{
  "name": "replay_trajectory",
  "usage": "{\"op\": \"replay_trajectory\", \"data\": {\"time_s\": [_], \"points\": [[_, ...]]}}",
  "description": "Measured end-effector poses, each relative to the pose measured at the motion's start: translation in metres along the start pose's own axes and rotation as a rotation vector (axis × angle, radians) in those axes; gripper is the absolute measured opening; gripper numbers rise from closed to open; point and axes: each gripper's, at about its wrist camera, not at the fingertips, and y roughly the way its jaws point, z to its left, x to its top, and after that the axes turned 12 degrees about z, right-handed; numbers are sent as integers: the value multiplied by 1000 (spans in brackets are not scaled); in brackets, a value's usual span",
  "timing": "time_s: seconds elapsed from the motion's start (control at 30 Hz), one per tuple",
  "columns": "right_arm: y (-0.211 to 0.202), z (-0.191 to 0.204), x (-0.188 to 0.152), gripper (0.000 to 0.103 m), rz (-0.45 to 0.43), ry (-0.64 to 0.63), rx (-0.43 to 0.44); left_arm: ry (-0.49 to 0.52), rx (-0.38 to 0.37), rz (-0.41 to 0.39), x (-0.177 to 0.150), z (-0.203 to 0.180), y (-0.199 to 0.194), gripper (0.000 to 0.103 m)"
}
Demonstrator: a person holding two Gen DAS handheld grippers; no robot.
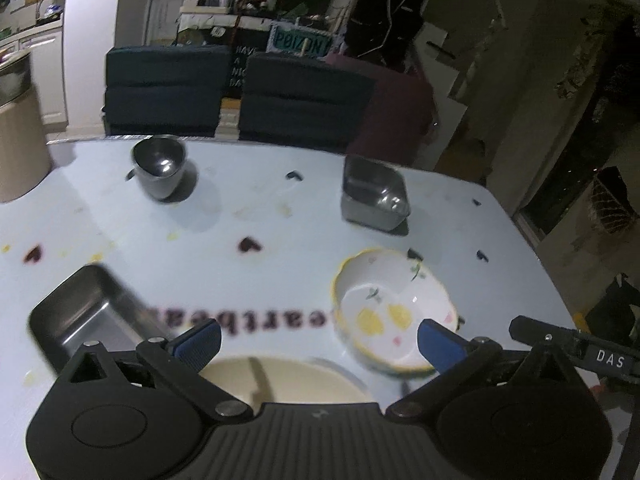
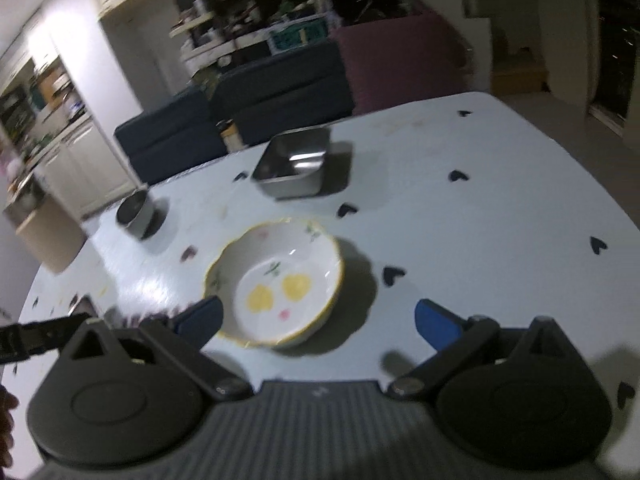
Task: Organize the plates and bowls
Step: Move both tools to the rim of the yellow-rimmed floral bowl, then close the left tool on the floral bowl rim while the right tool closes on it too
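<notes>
A white bowl with a yellow rim and flower print (image 1: 390, 312) (image 2: 276, 284) sits on the pale tablecloth. In the left wrist view my left gripper (image 1: 320, 340) stands open above the cloth; the bowl lies against its right finger, a cream plate (image 1: 288, 380) lies just beneath the jaws, and a steel rectangular tray (image 1: 86, 316) is at its left. My right gripper (image 2: 318, 322) is open, with the bowl just ahead between its blue pads and untouched. A round steel bowl (image 1: 160, 166) (image 2: 134, 212) and a square steel container (image 1: 374, 196) (image 2: 294, 164) stand farther back.
The table (image 1: 260, 216) has a light cloth with dark heart marks and printed letters. Dark blue chairs (image 1: 164, 88) and a maroon seat (image 1: 396, 112) line its far edge. A bin (image 1: 18, 136) stands at the far left. The other gripper's black part (image 1: 572, 344) shows at right.
</notes>
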Motion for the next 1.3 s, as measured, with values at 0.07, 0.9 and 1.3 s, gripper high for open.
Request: {"op": "replay_trajectory", "data": {"time_s": [0.07,0.9,1.3], "points": [[0,-5,6,103,0,17,-5,24,-4,-11,7,-7,8,100],[85,-30,56,35,227,91,50,-14,-47,180,47,-7,108,17],[106,-15,53,11,284,77,24,-1,-39,219,53,-3,128,6]]}}
